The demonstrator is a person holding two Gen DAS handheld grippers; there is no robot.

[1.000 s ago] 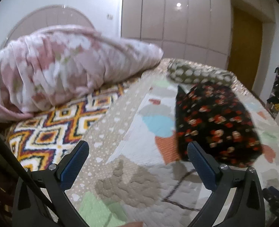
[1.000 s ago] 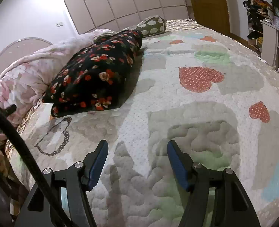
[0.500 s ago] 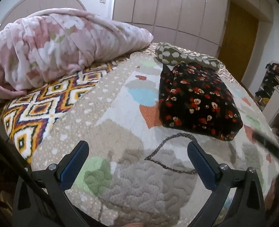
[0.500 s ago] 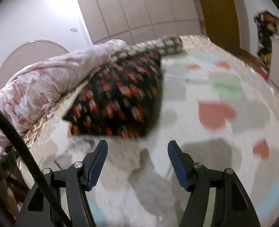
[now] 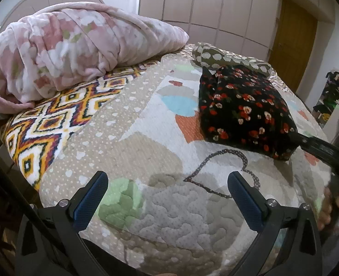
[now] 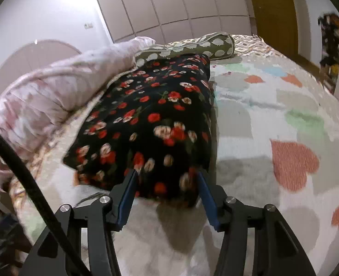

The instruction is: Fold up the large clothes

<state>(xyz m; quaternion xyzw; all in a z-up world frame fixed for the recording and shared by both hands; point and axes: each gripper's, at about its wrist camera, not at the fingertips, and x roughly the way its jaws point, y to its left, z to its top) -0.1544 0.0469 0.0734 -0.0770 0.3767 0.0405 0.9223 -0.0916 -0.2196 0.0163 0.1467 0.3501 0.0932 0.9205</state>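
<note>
A folded black garment with red and white flowers [image 5: 243,108] lies on the quilted bedspread [image 5: 160,142]. It also fills the middle of the right wrist view [image 6: 155,124]. My right gripper [image 6: 167,181] is open, its two blue-padded fingers straddling the garment's near edge; whether the pads touch the cloth I cannot tell. In the left wrist view the right gripper's black arm [image 5: 323,149] reaches the garment's near right corner. My left gripper [image 5: 167,184] is open and empty, held above the near part of the bed, well short of the garment.
A bunched pink blanket [image 5: 72,46] lies on a zigzag-patterned cover [image 5: 52,124] at the left. A green patterned bolster [image 5: 217,57] lies behind the garment. Wardrobe doors [image 5: 215,7] and a wooden door [image 5: 291,48] stand beyond the bed. A shelf unit [image 5: 337,108] is at the right.
My right gripper has moved forward to the garment's near edge, which now sits between its fingers. My left gripper has drawn back a little; the right arm has entered its view.
</note>
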